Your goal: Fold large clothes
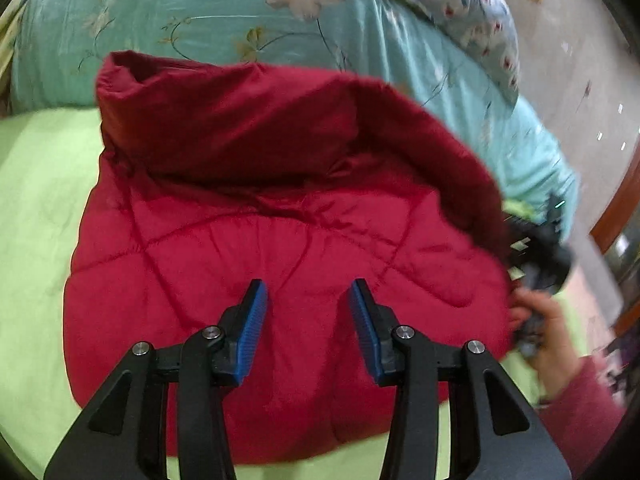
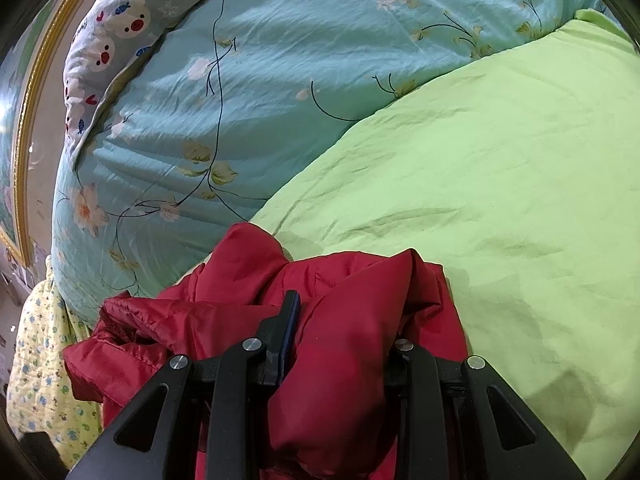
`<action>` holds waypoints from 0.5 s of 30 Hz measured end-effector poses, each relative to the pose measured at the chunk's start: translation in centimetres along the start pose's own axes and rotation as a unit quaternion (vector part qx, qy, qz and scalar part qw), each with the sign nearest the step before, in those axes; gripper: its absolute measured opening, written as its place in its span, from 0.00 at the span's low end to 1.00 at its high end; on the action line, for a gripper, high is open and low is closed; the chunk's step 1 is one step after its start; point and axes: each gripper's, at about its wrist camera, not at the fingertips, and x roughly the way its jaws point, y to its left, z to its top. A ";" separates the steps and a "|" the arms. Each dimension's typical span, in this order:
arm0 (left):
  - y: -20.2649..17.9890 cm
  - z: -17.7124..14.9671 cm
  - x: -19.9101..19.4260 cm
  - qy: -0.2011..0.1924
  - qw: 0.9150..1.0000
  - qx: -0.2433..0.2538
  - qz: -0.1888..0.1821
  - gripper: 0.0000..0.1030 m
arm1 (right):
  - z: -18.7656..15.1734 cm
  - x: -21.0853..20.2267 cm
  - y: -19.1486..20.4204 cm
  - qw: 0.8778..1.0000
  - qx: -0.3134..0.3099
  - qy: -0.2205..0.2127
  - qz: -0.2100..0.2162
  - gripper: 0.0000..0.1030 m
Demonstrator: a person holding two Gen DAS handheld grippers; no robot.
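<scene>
The left gripper (image 1: 308,300) has its blue pads spread apart with nothing between them; the red quilted jacket (image 1: 280,248) lies below and beyond them on the light green sheet (image 1: 36,208), its far edge lifted into a fold. The right gripper (image 2: 340,320) is pinched on a bunched part of the same jacket (image 2: 340,360), whose cloth drapes over and hides one finger. In the left wrist view a hand (image 1: 548,336) in a pink sleeve holds that gripper at the jacket's right edge, near the floral teal quilt (image 1: 180,12).
</scene>
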 end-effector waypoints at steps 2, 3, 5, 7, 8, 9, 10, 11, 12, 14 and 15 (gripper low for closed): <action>0.2 0.2 1.3 0.006 1.000 0.011 0.018 0.40 | 0.0 -0.9 0.2 1.000 0.000 -0.005 0.009 0.33; 0.4 0.3 1.9 0.009 1.000 0.008 0.020 0.40 | -0.1 -1.5 0.4 1.000 0.003 -0.008 0.012 0.37; 0.7 0.7 2.6 0.008 1.000 0.004 0.021 0.40 | -0.2 -3.5 0.9 0.999 0.007 -0.026 0.021 0.46; 0.8 1.0 3.0 0.002 1.000 0.002 0.027 0.40 | -0.6 -5.9 1.7 0.998 -0.002 -0.054 0.022 0.65; 0.7 1.0 3.0 0.000 1.000 0.001 0.029 0.40 | -1.0 -7.2 2.2 0.997 -0.012 -0.069 0.023 0.68; 0.7 1.1 3.2 -0.001 1.000 0.001 0.031 0.40 | -1.4 -8.4 3.0 0.996 -0.028 -0.081 0.026 0.70; 0.6 1.1 3.4 -0.002 0.999 0.002 0.034 0.40 | -1.7 -9.0 3.6 0.995 -0.042 -0.083 0.026 0.71; 0.7 1.1 3.5 -0.002 0.999 0.002 0.036 0.40 | -2.3 -9.6 4.6 0.994 -0.068 -0.080 0.023 0.71; 0.7 1.2 3.6 -0.002 0.999 0.003 0.038 0.40 | -2.9 -9.6 5.8 0.993 -0.098 -0.066 0.020 0.71; 0.8 1.3 3.7 -0.001 0.999 0.001 0.039 0.40 | -4.1 -8.6 7.8 0.987 -0.156 -0.025 0.010 0.71; 0.9 1.4 3.7 0.000 0.999 0.000 0.039 0.40 | -4.6 -8.1 8.5 0.984 -0.175 -0.012 0.003 0.71</action>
